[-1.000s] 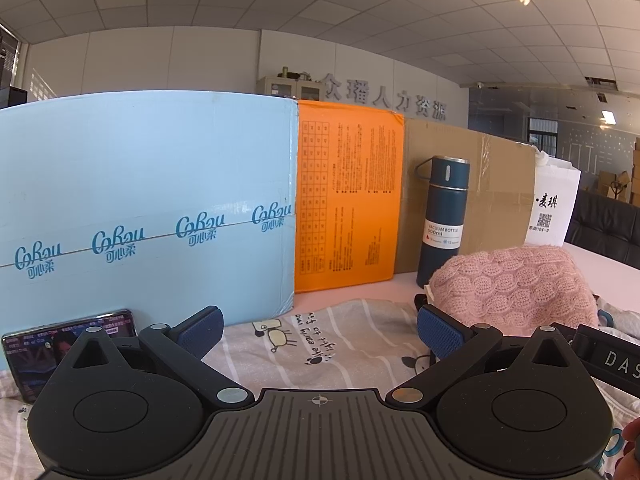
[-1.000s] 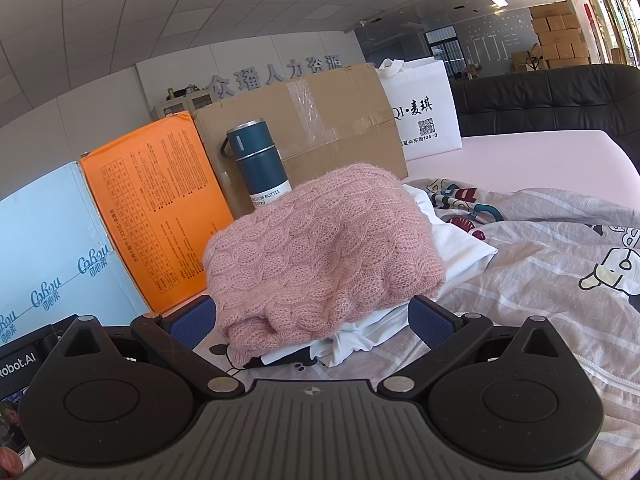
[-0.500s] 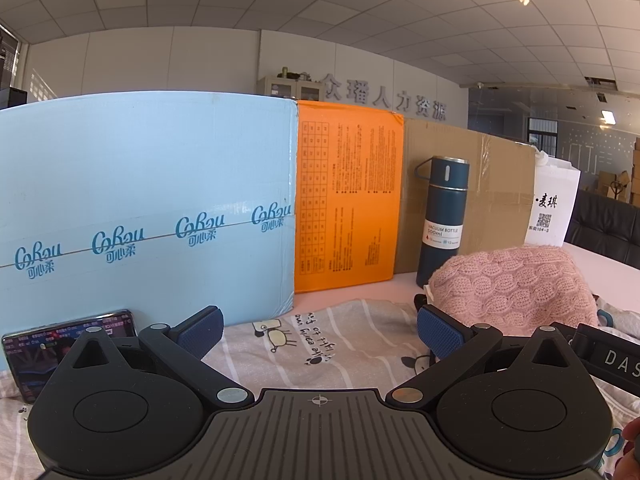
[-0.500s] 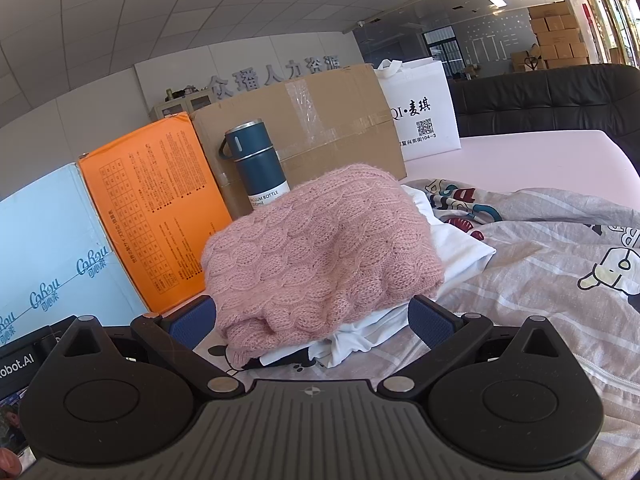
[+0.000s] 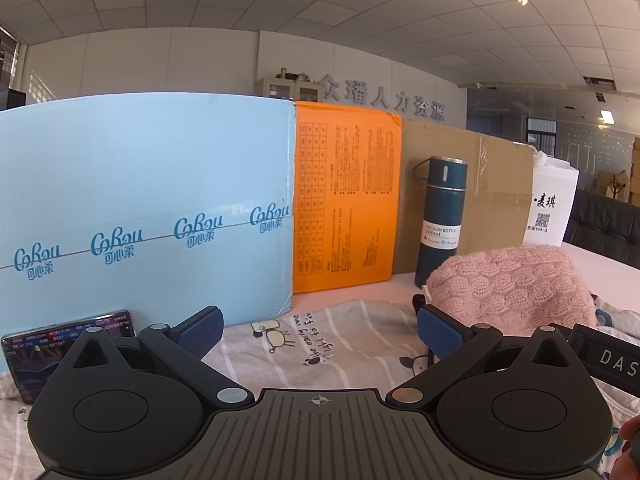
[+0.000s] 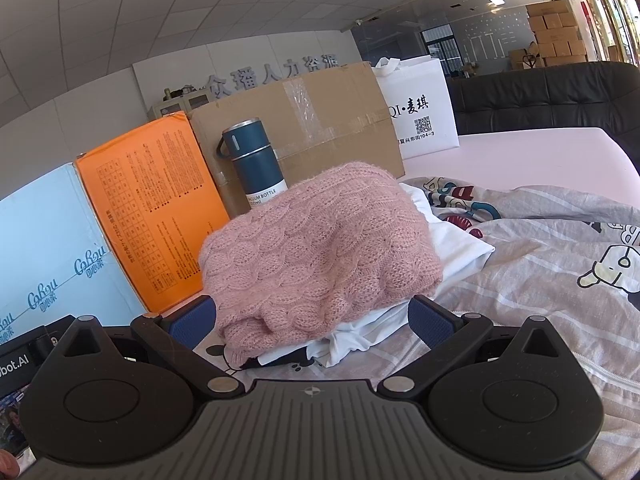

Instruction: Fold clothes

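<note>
The folded pink cable-knit sweater (image 6: 320, 248) lies directly ahead of the wide-open right gripper (image 6: 312, 320), nearer than the equally spread left gripper (image 5: 318, 326).

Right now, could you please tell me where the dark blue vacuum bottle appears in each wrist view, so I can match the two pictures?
Left wrist view: the vacuum bottle stands upright right of centre, before the cardboard box, behind the pink sweater.
Right wrist view: the vacuum bottle stands upper left of centre, its base hidden behind the sweater.
Shared landmark: the orange box, to the bottle's left in both.
</note>
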A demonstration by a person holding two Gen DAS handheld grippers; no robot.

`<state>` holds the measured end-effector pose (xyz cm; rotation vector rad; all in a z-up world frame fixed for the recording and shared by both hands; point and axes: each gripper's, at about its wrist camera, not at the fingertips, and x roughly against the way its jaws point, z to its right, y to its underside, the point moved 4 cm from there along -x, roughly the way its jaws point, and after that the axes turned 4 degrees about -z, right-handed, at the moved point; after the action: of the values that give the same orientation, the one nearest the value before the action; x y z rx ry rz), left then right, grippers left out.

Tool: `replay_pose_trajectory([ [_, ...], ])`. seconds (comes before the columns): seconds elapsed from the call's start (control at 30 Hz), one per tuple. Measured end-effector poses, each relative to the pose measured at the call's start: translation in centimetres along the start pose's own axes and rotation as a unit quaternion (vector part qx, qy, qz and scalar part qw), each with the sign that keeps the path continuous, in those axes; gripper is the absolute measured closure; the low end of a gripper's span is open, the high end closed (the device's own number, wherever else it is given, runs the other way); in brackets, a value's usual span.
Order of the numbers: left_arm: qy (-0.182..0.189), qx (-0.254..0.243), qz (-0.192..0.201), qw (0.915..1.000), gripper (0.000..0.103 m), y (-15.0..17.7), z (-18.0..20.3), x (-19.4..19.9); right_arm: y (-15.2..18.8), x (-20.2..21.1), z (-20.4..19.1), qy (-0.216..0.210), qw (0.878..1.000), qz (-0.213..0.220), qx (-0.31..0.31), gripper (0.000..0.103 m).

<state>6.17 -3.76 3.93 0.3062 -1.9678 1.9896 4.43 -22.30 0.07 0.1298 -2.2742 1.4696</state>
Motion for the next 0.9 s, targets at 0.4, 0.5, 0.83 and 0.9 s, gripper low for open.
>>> replay_pose_trajectory([
  [0.4, 0.0, -0.002, -0.002, 1.0, 0.0, 0.06, 0.13, -0.08, 0.01, -0.26, 0.23, 0.004, 1.0, -0.004, -0.005, 0.0],
  [0.5, -0.001, -0.002, -0.002, 1.0, 0.0, 0.06, 0.15, -0.11, 0.02, -0.28, 0.23, 0.004, 1.0, -0.005, -0.005, 0.0],
  [0.83, -0.008, 0.007, -0.008, 0.9999, 0.0, 0.17, -0.07, -0.36, 0.03, -0.27, 0.24, 0.004, 1.0, -0.005, -0.005, 0.0],
  [0.9, -0.01, 0.009, -0.01, 0.9999, 0.0, 0.17, -0.18, -0.43, 0.02, -0.3, 0.25, 0.004, 1.0, -0.005, -0.005, 0.0],
])
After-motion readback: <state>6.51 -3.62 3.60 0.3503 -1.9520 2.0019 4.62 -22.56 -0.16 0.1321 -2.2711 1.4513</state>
